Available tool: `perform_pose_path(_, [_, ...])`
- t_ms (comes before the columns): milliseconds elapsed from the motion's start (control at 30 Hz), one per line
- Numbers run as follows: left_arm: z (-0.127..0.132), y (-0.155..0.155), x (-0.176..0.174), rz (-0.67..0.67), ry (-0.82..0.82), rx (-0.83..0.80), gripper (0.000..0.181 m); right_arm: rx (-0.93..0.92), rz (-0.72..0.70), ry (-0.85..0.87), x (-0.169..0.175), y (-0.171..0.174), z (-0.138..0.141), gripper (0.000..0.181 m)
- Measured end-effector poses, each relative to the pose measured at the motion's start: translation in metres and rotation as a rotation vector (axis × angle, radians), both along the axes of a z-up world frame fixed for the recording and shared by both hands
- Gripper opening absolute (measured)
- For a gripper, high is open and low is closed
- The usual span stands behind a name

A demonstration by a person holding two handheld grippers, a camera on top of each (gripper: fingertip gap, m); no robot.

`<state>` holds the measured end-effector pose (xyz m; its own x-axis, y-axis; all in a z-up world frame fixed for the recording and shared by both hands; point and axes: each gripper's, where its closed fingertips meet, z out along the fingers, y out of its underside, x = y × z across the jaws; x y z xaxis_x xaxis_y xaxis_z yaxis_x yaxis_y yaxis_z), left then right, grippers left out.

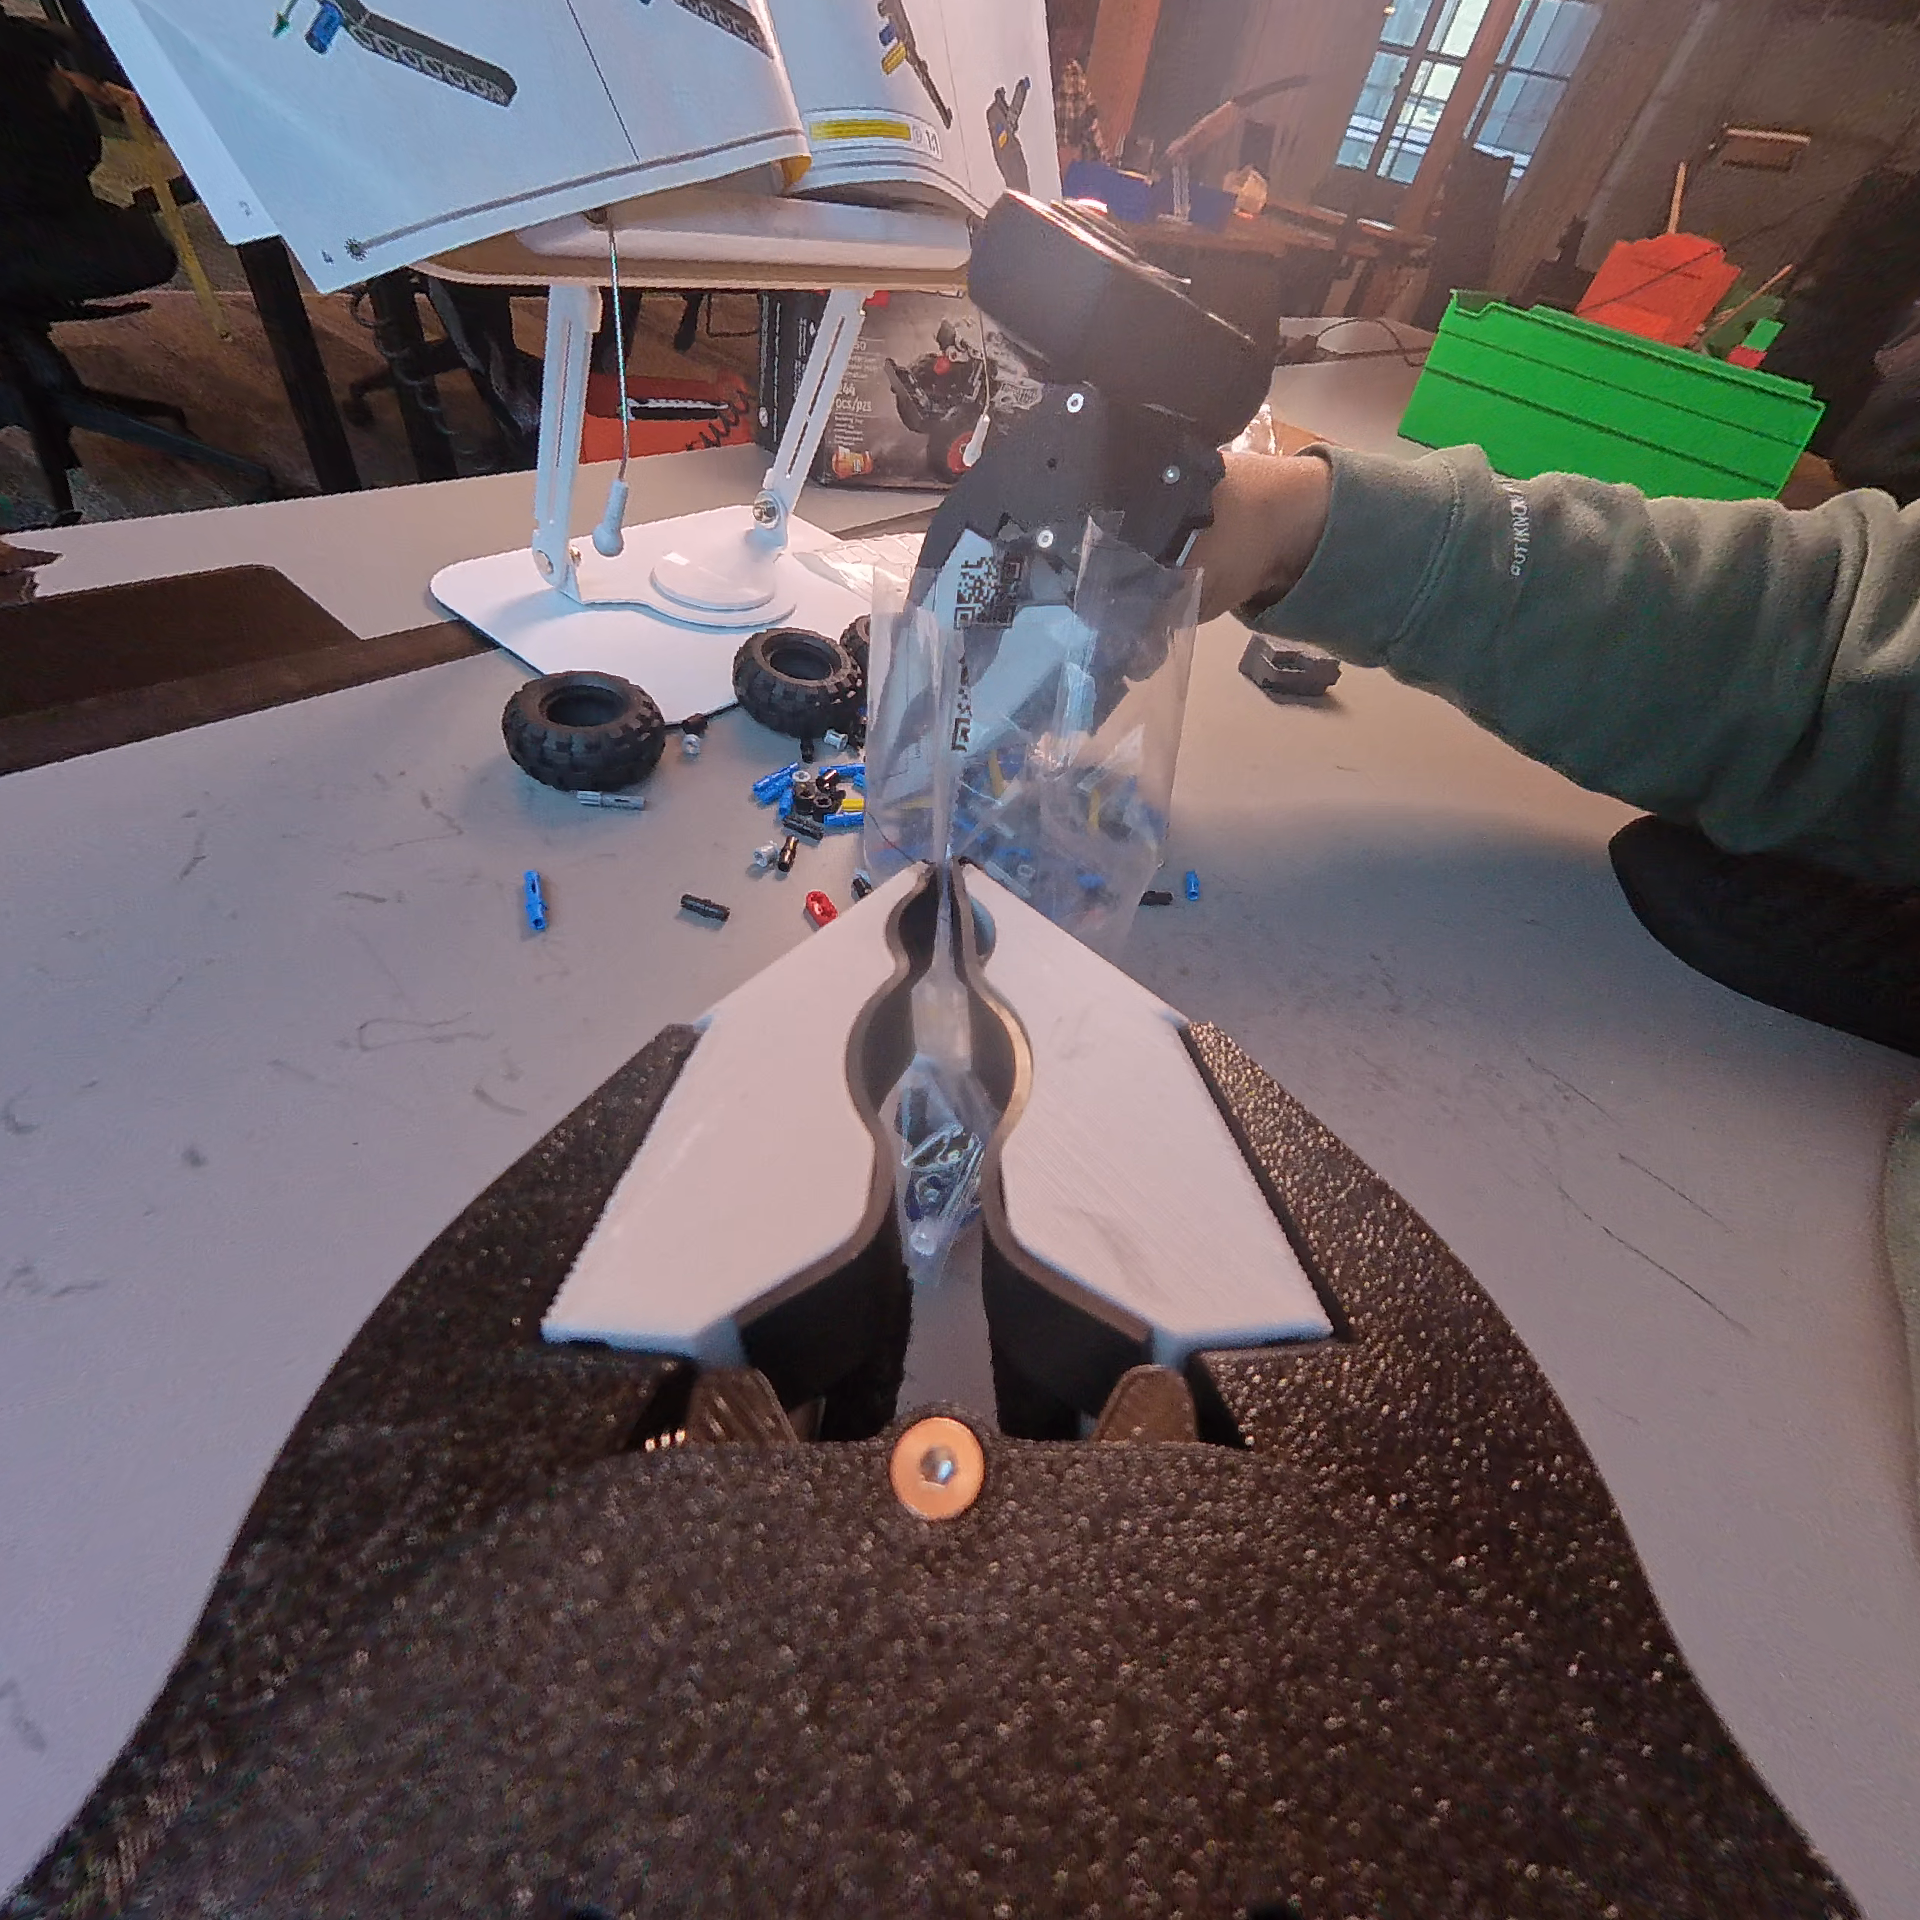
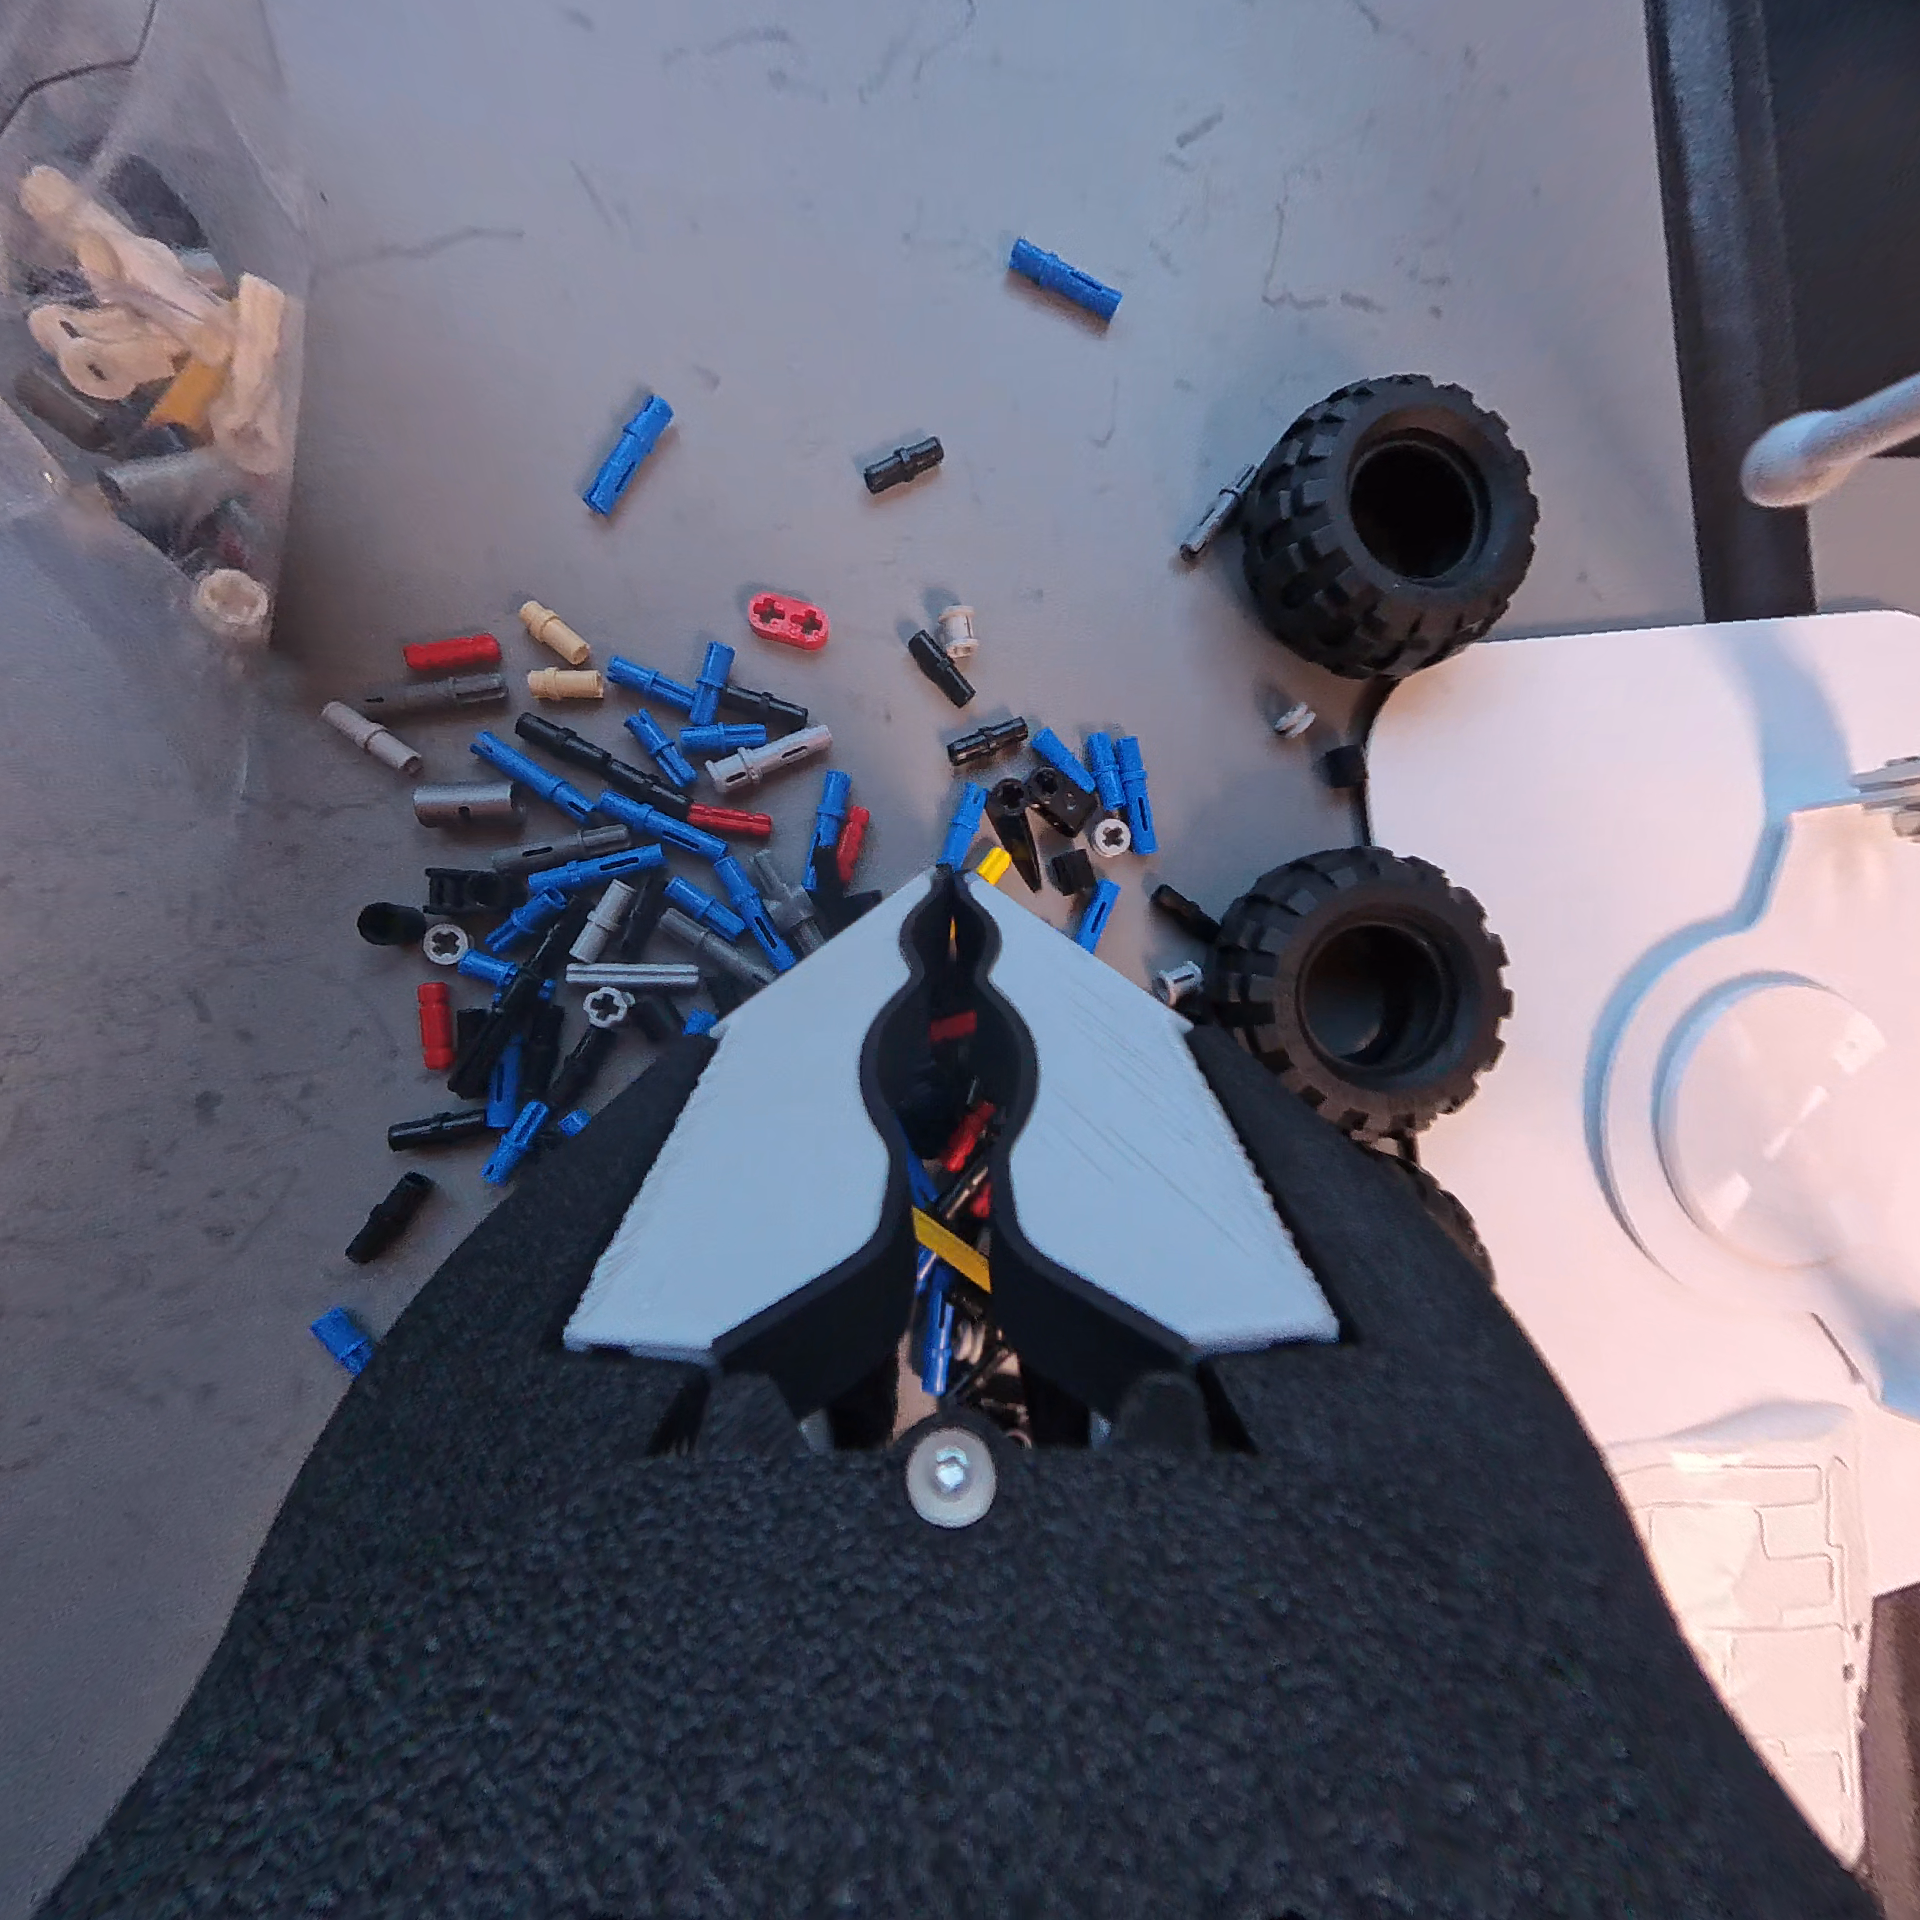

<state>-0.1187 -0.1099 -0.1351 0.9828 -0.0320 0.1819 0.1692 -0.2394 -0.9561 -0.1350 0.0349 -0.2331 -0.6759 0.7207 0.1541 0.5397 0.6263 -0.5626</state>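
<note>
My left gripper [image 1: 948, 883] is shut on the lower edge of a clear plastic bag [image 1: 1101, 790] of small blue, black and yellow building pieces. The right gripper [image 1: 1023, 675] points down from above and grips the bag's upper part, held by a hand in a green sleeve [image 1: 1558, 623]. In the right wrist view the right gripper [image 2: 951, 883] is shut, and bagged pieces [image 2: 951, 1226] show between its fingers. Below it lie loose pins and connectors [image 2: 644, 831], also in the left wrist view [image 1: 810, 800]. Two black tyres [image 2: 1387, 525] [image 2: 1361, 992] lie beside them.
A white stand base [image 1: 623, 613] [image 2: 1662, 935] carries an open instruction booklet [image 1: 468, 125] behind the tyres [image 1: 583, 729]. A second clear bag of white pieces [image 2: 135, 343] lies nearby. A green bin [image 1: 1600, 395] and a printed box [image 1: 883, 395] stand at the table's far side. The grippers' ends are close to 20 cm from one another.
</note>
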Motion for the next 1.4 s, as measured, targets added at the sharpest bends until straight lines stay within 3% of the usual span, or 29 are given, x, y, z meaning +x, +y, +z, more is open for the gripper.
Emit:
perform_pose_path(200, [0.0,0.0,0.0,-0.003,-0.004,0.0,0.001,-0.068,0.133,-0.021,0.022,-0.02,0.011,0.0])
perform_pose_path(367, [-0.001,0.0,0.0,-0.004,-0.001,-0.002,0.001,-0.049,0.136,-0.052,0.021,-0.017,-0.001,0.0])
perform_pose_path(500, [-0.001,-0.001,-0.001,-0.001,-0.002,-0.002,0.001,-0.032,0.203,-0.046,0.026,-0.023,0.001,0.011])
perform_pose_path(967, [-0.002,-0.001,-0.001,-0.003,-0.007,-0.004,0.001,-0.03,0.247,-0.068,0.028,-0.031,-0.007,0.006])
perform_pose_path(1067, [-0.002,-0.001,-0.002,0.0,-0.008,-0.003,0.001,-0.097,0.221,0.021,0.021,-0.031,0.02,0.006])
perform_pose_path(1267, [-0.003,0.001,0.0,-0.005,-0.009,-0.003,0.001,-0.337,0.255,0.293,0.015,-0.068,0.151,0.005])
perform_pose_path(1333, [-0.002,0.001,0.001,-0.004,-0.002,-0.001,0.001,-0.328,0.277,0.306,0.015,-0.084,0.162,0.006])
perform_pose_path(1400, [-0.001,0.001,0.002,-0.003,0.003,0.003,0.001,-0.305,0.303,0.268,0.018,-0.097,0.152,0.009])
